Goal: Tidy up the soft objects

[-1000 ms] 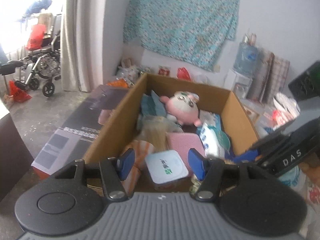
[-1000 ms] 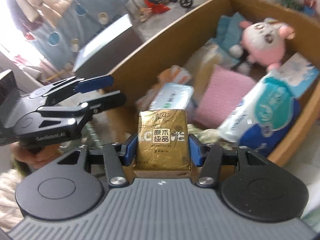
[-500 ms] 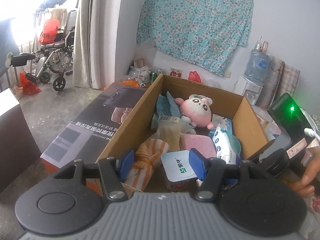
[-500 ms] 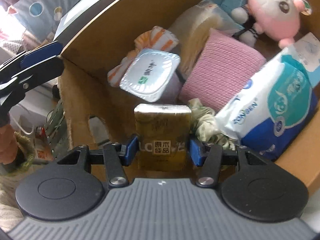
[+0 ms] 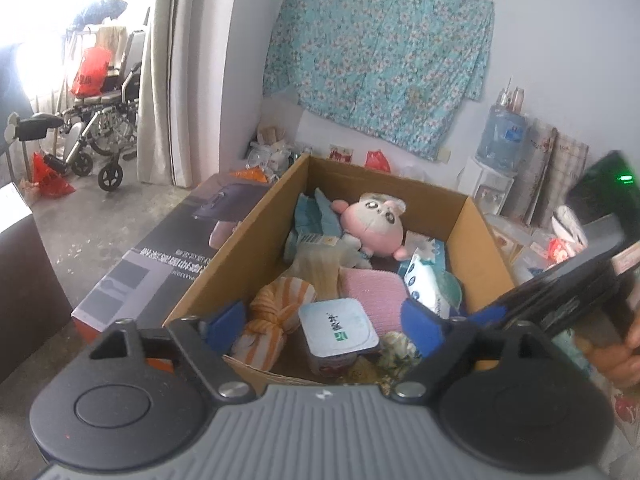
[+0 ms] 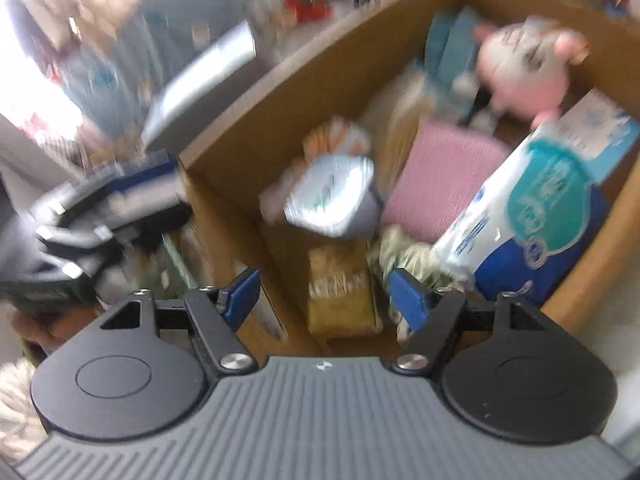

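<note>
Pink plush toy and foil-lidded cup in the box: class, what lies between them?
In the left wrist view, a cream cloth and a pink knitted piece lie between the pink plush toy and the foil-lidded cup.

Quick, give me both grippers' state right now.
Left gripper: open, holding nothing, jaws just widened.
Right gripper: open, jaws just widened off the gold tissue pack, now lying in the cardboard box.

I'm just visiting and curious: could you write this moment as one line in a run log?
right gripper: open, jaws just opened | gold tissue pack: released, lying in cardboard box | left gripper: open, empty
</note>
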`<move>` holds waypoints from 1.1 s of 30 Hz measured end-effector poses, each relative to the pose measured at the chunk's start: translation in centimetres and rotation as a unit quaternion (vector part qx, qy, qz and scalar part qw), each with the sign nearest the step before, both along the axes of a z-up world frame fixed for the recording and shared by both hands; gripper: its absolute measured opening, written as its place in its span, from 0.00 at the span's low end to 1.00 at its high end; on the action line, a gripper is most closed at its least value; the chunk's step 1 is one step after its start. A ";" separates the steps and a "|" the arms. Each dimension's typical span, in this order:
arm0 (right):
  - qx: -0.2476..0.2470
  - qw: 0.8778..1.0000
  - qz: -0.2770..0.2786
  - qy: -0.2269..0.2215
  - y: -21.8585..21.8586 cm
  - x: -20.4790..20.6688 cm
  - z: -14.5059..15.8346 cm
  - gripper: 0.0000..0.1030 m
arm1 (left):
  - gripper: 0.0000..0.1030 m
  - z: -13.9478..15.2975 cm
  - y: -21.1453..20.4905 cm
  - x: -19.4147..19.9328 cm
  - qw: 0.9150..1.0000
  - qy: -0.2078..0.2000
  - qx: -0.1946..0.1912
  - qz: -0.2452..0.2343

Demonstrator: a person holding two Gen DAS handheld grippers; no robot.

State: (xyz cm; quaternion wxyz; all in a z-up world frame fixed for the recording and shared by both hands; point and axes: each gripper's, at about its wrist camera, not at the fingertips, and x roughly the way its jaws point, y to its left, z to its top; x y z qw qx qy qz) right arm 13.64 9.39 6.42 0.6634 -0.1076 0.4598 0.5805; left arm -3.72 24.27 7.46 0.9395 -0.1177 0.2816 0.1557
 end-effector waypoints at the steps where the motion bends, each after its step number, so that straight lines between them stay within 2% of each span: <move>1: 0.029 0.999 -0.015 -0.005 -1.2 -0.2 0.7 0.77 | 0.90 0.1 -0.3 -0.2 1.000 -0.005 0.003 0.003; 2: 0.062 0.997 -0.037 -0.013 -2.6 -0.4 1.3 0.83 | 0.93 0.3 -0.5 -0.4 1.000 -0.009 0.006 0.005; 6: 0.145 0.983 -0.106 -0.042 -6.5 -1.6 1.8 0.88 | 1.00 0.6 -2.1 -1.2 0.999 -0.024 0.026 0.008; 8: 0.169 0.973 -0.148 -0.048 -8.1 -2.1 1.2 0.99 | 1.00 0.7 -2.9 -1.4 0.999 -0.031 0.038 0.006; 12: 0.222 0.948 -0.223 -0.042 -11.2 -3.2 -0.6 0.99 | 1.00 0.8 -4.5 -1.8 0.998 -0.033 0.044 -0.011; 15: 0.221 0.932 -0.277 -0.071 -13.0 -4.8 -1.2 0.99 | 1.00 0.9 -5.5 -2.1 0.998 -0.034 0.043 -0.021; 18: 0.213 0.928 -0.296 -0.079 -14.2 -6.0 -1.8 0.99 | 1.00 1.2 -6.6 -2.8 0.998 -0.040 0.047 -0.021; 22: 0.188 0.916 -0.334 -0.117 -15.3 -8.0 -1.9 0.99 | 1.00 0.9 -8.2 -3.5 0.998 -0.041 0.052 -0.012; 26: 0.158 0.906 -0.361 -0.152 -15.9 -9.8 -1.9 0.99 | 1.00 -0.1 -9.3 -3.5 0.999 -0.022 0.037 0.009; 30: 0.135 0.897 -0.381 -0.180 -16.7 -11.2 -1.8 0.99 | 1.00 -1.0 -10.0 -3.3 1.000 0.003 0.015 -0.008; 33: 0.125 0.885 -0.404 -0.195 -17.2 -11.8 -1.8 0.99 | 1.00 -1.4 -10.5 -3.5 1.000 0.005 0.010 -0.013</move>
